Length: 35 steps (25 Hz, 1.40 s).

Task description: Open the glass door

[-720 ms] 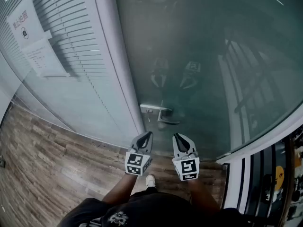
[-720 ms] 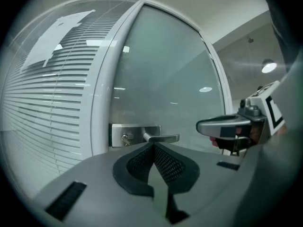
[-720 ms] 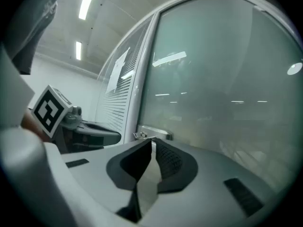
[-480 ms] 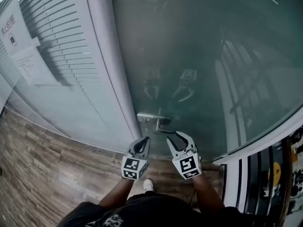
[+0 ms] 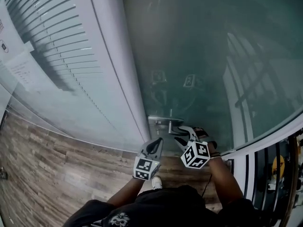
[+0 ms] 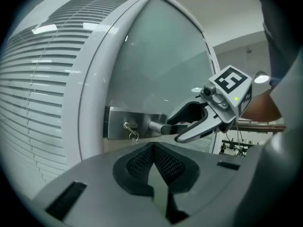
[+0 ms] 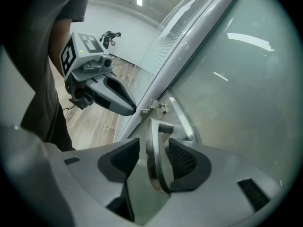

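Right gripper point(image 5: 185, 134) jaws wide, now straddling handle point(image 7: 155, 167), pads not pressing; moments ago we hung short of it. Left gripper point(image 6: 154, 150) pinched together, empty, at 8 o'clock. Handle low at glass door point(image 5: 199, 56) 7 o'clock. We clamp next.

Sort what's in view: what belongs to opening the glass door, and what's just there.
Job in hand: glass door; door handle, between the open jaws of the right claw; lock plate with key.
Just there: left claw, shut and empty; window blinds; paper notices; wood floor.
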Each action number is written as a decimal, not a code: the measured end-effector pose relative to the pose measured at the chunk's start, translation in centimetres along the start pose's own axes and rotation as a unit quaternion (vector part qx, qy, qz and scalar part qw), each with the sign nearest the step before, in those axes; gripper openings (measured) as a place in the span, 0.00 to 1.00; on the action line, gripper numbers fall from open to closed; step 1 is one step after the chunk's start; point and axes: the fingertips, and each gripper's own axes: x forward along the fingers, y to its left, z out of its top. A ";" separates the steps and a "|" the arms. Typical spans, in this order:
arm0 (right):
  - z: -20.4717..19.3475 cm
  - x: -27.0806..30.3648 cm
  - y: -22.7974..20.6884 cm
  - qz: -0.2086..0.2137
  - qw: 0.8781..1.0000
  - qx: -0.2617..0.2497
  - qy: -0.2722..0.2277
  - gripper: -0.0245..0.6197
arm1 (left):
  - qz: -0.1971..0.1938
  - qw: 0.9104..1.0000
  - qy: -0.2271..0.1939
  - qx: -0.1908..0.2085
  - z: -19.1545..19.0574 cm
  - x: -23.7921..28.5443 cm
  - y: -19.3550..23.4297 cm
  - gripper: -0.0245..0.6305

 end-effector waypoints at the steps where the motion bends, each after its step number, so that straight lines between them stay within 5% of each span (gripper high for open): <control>1: -0.1 0.2 0.0 0.005 1.000 -0.010 0.008 0.32 | -0.004 1.000 -0.001 -0.001 0.1 0.3 -0.1 0.05; 8: -0.3 2.6 1.5 0.067 0.997 -0.040 0.025 0.30 | 0.006 1.000 0.001 0.002 -0.1 1.0 -0.1 0.05; 11: 0.2 3.2 1.1 0.066 0.997 -0.028 0.012 0.14 | 0.025 1.000 0.002 -0.004 -0.3 0.7 0.7 0.05; 18: 0.0 3.4 1.0 0.069 0.997 -0.018 -0.008 0.12 | 0.047 0.999 0.013 -0.006 -1.6 1.2 1.5 0.05; 25: 0.8 3.6 1.1 0.075 0.993 0.042 -0.085 0.11 | 0.059 0.998 0.021 -0.009 -1.9 1.2 1.7 0.05; 31: 1.7 3.7 1.4 0.098 0.965 0.124 -0.207 0.10 | 0.070 0.997 0.017 -0.015 -2.0 1.5 1.4 0.05; 35: 1.7 4.0 1.2 0.104 0.960 0.128 -0.224 0.10 | 0.077 0.997 0.014 -0.014 -1.9 1.9 1.4 0.05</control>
